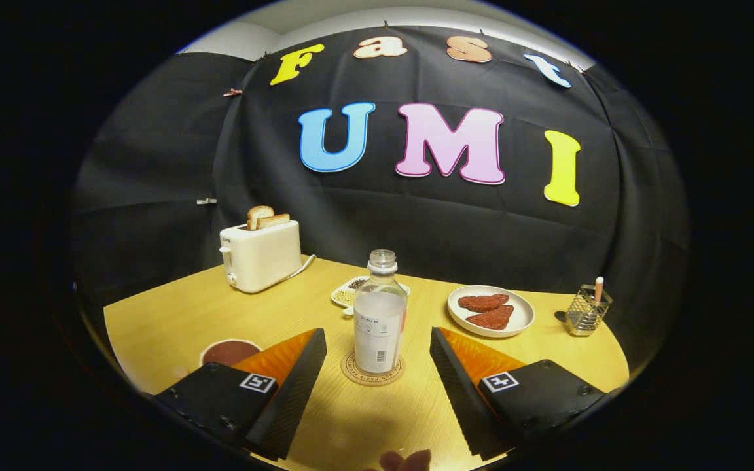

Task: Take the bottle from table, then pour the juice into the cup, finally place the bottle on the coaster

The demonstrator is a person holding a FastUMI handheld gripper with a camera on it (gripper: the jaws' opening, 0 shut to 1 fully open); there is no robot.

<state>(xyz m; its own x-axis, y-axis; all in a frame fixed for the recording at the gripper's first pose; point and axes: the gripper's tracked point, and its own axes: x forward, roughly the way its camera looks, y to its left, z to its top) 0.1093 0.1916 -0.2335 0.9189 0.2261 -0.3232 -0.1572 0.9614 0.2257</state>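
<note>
Cream plastic forms the toaster (260, 255) near the table's (174, 314) far left corner, two bread slices (267, 216) standing up out of its slots; a small dark mark on its front is too small to read. Nearer the left edge, just beyond the left finger, sits a cup (228, 351) with dark red liquid in it. At mid-table the clear bottle (379, 314) stands upright and uncapped on a round coaster (372, 373) whose rim carries a ring of lettering too small to make out; the bottle's white label shows a barcode and fine print I cannot read. The gripper (377, 373) is spread wide, its fingers either side of the bottle and apart from it, gripping nothing. Behind the bottle lies a small white dish (349, 292) of seeds. Rightward, a white plate (493, 310) holds two reddish-brown patties (487, 310). Near the far right edge stands a wire holder (586, 310) with one stick in it.
</note>
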